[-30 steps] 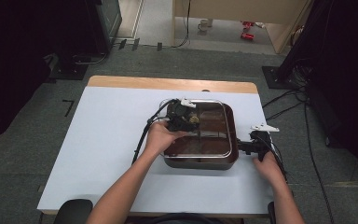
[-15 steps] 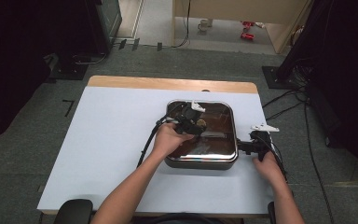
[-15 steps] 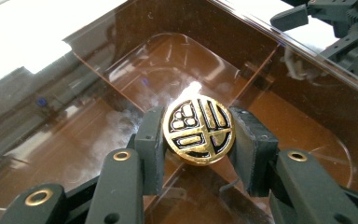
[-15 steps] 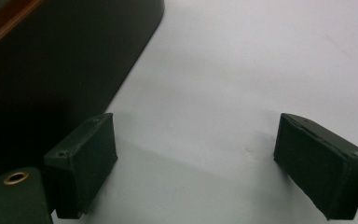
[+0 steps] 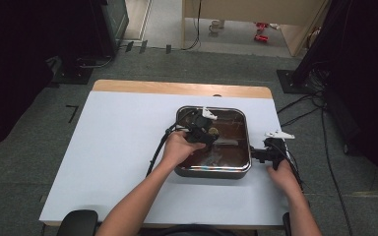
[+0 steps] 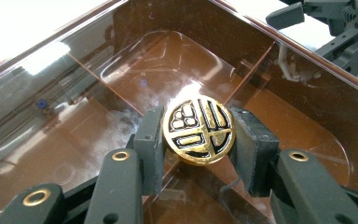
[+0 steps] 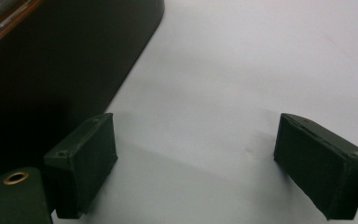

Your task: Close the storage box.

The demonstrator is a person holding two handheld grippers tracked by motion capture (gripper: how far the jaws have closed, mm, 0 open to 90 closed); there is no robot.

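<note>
Moved: left gripper (image 5: 207, 132) has slid rightward from the tray's upper-left part toward its centre; the left hand (image 5: 177, 148) came with it
Unchanged: right gripper (image 5: 265, 153) holds its place off the tray's right edge, on the white tabletop (image 5: 118, 147)
Left tongs: pinching a round gold-and-black knob (image 6: 199, 129) by its two sides; pads (image 6: 150, 135) pressed against it
Right tongs: spread wide, bare tabletop between the pads (image 7: 86, 154)
Knob's place: mid-frame in the left gripper view, over the middle of the brown see-through lid (image 6: 121, 60)
Tray: dark square tray (image 5: 236, 169) right of centre in the high view; its dark corner fills the upper left of the right gripper view
Hard to tell: whether the lid rests on the tray or is lifted; reflections blur what lies under it; the lid's near edge is hidden by the left hand
</note>
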